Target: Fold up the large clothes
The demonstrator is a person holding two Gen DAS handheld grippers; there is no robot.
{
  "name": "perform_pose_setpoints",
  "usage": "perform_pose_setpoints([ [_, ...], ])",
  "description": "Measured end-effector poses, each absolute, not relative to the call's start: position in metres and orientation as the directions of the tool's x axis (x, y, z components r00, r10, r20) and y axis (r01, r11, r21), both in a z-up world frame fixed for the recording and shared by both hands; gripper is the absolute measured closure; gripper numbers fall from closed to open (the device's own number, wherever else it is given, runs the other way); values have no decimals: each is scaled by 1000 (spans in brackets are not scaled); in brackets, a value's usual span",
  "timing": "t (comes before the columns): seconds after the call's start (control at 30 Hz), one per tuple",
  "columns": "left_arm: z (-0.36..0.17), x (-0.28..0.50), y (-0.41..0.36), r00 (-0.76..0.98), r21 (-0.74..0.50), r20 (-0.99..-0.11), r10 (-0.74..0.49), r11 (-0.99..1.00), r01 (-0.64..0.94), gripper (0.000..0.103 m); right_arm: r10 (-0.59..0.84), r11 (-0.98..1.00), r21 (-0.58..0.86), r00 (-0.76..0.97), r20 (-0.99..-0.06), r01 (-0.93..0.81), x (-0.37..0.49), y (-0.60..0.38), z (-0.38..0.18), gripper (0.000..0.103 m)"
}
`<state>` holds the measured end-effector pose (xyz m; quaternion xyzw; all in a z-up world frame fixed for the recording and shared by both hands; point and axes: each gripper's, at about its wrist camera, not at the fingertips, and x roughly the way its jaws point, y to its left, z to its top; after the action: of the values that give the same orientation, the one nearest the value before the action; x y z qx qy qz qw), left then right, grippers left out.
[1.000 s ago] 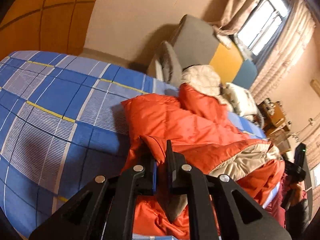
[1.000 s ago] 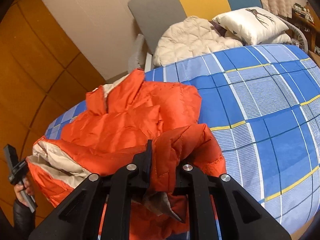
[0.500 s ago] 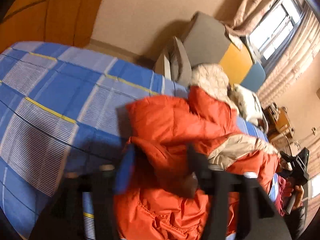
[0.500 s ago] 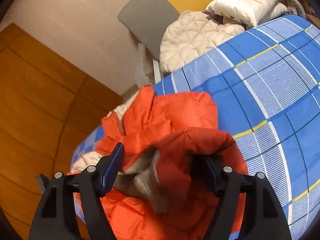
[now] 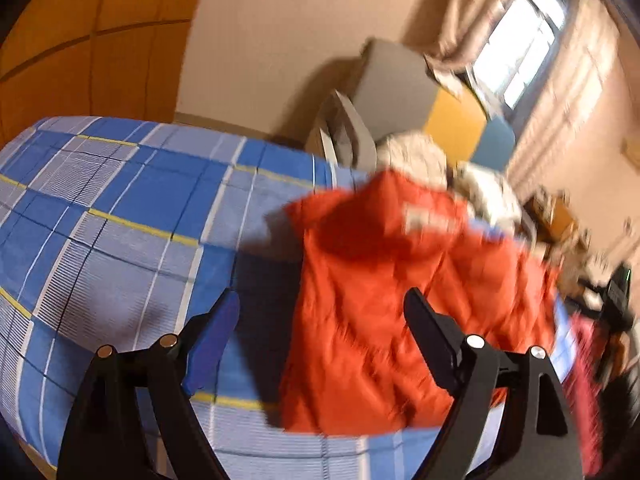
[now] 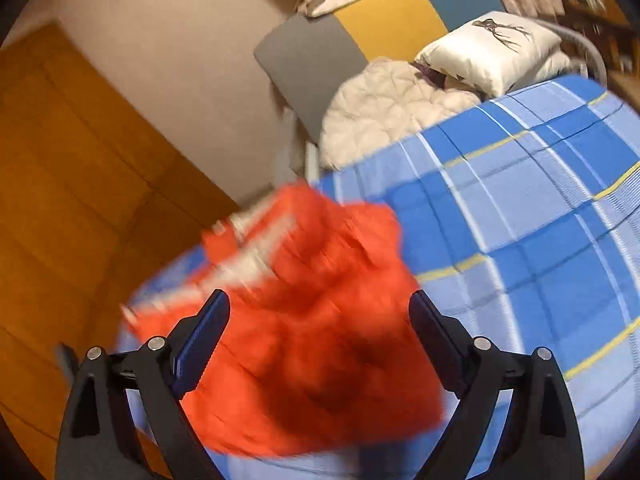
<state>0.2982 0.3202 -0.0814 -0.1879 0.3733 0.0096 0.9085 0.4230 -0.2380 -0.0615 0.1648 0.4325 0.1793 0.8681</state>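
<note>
An orange padded jacket [image 5: 400, 300] lies folded over on the blue checked bedspread [image 5: 120, 208], blurred by motion. It also shows in the right wrist view [image 6: 312, 344] on the same bedspread [image 6: 540, 240]. My left gripper [image 5: 320, 320] is open and empty, held above the jacket's near left edge. My right gripper [image 6: 320, 320] is open and empty, held above the jacket's near part. Neither gripper touches the cloth.
A cream quilt [image 6: 392, 104] and a white pillow [image 6: 496, 48] lie at the head of the bed against a grey, yellow and blue headboard [image 6: 360, 28]. A wooden wall panel [image 6: 80, 180] stands to the left. A window with curtains [image 5: 520, 40] is far right.
Both grippers were shut on the jacket's folded edge a second ago. They have opened, let the jacket drop onto the bed, and drawn back above it.
</note>
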Motion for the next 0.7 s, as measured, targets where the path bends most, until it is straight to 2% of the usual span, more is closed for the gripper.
perform_pose_setpoints([
  [0.17,-94,310,312,711,-322,-686,-154,941,-107,19,366,930,314,545,-754,-190,427,-234,-82,13],
  [0.37,-104,352,309,699,-389,-673,-240,920,-58,21,378,924,271,528,-761,-271,452,-221,-81,13],
  [0.43,-109,363,307,683,-415,-678,-272,909,-50,31,371,924,250,519,-770,-290,462,-216,-82,13],
  [0.53,-117,373,303,656,-420,-696,-293,906,-41,55,386,913,248,487,-783,-325,476,-209,-88,14],
  [0.6,-119,373,302,650,-407,-704,-286,912,-39,77,403,902,254,465,-788,-350,480,-203,-91,25],
  [0.7,-118,367,305,662,-390,-702,-263,920,-47,91,392,900,234,453,-801,-367,480,-198,-96,51],
])
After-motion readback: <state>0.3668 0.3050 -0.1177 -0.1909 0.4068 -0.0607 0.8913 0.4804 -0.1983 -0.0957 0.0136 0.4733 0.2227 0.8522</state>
